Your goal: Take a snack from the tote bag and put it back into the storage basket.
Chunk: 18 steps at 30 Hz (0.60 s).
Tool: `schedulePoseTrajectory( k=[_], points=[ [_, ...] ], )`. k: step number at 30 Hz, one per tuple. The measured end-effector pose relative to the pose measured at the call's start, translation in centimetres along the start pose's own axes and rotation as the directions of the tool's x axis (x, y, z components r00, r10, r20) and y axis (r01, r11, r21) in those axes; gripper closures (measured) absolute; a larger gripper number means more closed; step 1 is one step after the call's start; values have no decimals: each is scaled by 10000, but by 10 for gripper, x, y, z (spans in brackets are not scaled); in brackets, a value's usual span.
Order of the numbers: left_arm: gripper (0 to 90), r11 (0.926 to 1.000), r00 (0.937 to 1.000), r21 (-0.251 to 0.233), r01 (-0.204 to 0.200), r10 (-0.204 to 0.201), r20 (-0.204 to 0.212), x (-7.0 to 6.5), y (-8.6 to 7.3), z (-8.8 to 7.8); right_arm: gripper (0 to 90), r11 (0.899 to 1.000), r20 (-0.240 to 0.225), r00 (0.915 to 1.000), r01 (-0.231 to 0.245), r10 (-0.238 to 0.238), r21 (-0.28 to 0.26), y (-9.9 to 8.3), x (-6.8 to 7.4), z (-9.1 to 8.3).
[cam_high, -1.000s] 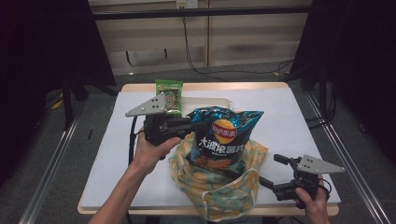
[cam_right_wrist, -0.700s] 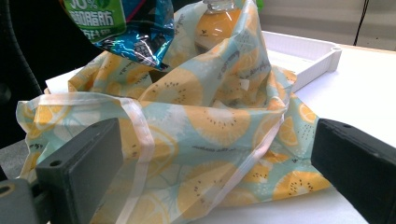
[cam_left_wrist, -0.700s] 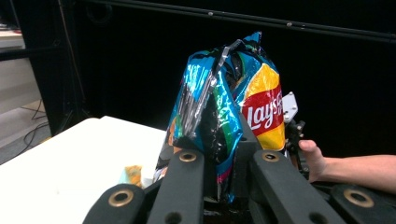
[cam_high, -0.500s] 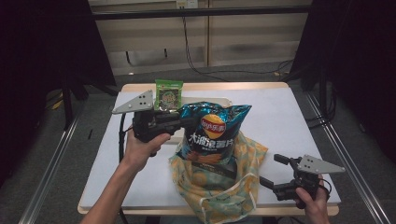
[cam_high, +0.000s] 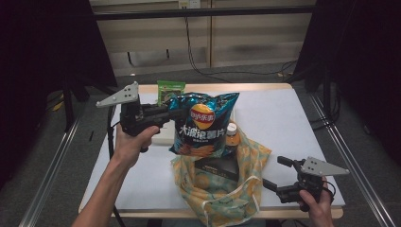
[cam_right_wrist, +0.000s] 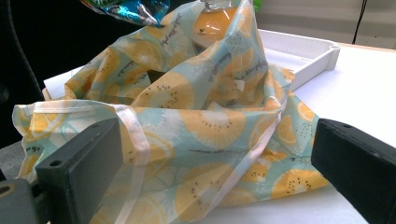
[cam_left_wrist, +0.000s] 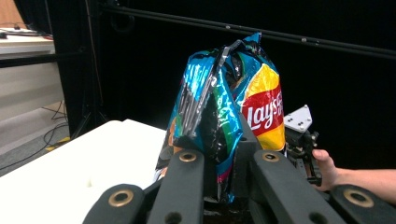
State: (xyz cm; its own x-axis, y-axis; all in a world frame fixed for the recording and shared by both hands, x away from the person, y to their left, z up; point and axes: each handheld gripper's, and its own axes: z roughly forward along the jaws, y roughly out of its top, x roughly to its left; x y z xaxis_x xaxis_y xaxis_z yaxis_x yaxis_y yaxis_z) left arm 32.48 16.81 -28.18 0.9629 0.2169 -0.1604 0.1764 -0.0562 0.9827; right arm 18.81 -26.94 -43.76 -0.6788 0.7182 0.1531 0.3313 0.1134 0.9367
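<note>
My left gripper (cam_high: 171,115) is shut on the left edge of a blue Lay's chip bag (cam_high: 204,124) and holds it in the air above a fabric tote (cam_high: 218,191) printed with orange slices. In the left gripper view the chip bag (cam_left_wrist: 219,88) stands upright, pinched between the jaws of that gripper (cam_left_wrist: 219,156). The tote holds a bottle of orange drink (cam_high: 231,135) and a black box (cam_high: 218,165). My right gripper (cam_high: 273,178) is open near the table's front right, beside the tote. In the right gripper view its jaws stand wide apart in front of the tote (cam_right_wrist: 201,116).
A green snack packet (cam_high: 170,89) lies at the table's far edge. A white tray (cam_high: 163,137) sits behind the tote, its corner (cam_right_wrist: 306,51) showing in the right gripper view next to the bottle (cam_right_wrist: 214,23). Bare white table surface (cam_high: 283,118) stretches to the right.
My left gripper has carried the chip bag up and to the left, away from the tote's mouth. The right gripper has stayed in place and open.
</note>
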Motion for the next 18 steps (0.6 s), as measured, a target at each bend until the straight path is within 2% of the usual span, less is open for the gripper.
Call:
schedulePoseTrajectory(
  k=[1, 6, 9, 14, 18],
  points=[
    [856, 9999, 10000, 59, -88, 88, -46, 2, 0, -2, 18, 10000, 4, 10000, -1, 1, -6, 0, 0, 0],
    [856, 9999, 9993, -133, 110, -115, -351, 8, 3, -13, 18, 10000, -9, 10000, 12, -12, 12, 0, 0, 0],
    [856, 9999, 9985, -100, 59, -64, -548, 14, 6, -18, 18, 10000, -6, 10000, -46, 46, 20, 0, 0, 1],
    [855, 9999, 9975, -141, 71, -81, -696, 28, 13, -21, 19, 10000, -10, 10000, -17, 17, 46, 0, 0, 2],
    [855, 9991, 9954, -336, 256, -285, -911, 38, 13, -22, 19, 10000, 2, 10000, -37, 37, 30, 0, 0, 1]
  ],
)
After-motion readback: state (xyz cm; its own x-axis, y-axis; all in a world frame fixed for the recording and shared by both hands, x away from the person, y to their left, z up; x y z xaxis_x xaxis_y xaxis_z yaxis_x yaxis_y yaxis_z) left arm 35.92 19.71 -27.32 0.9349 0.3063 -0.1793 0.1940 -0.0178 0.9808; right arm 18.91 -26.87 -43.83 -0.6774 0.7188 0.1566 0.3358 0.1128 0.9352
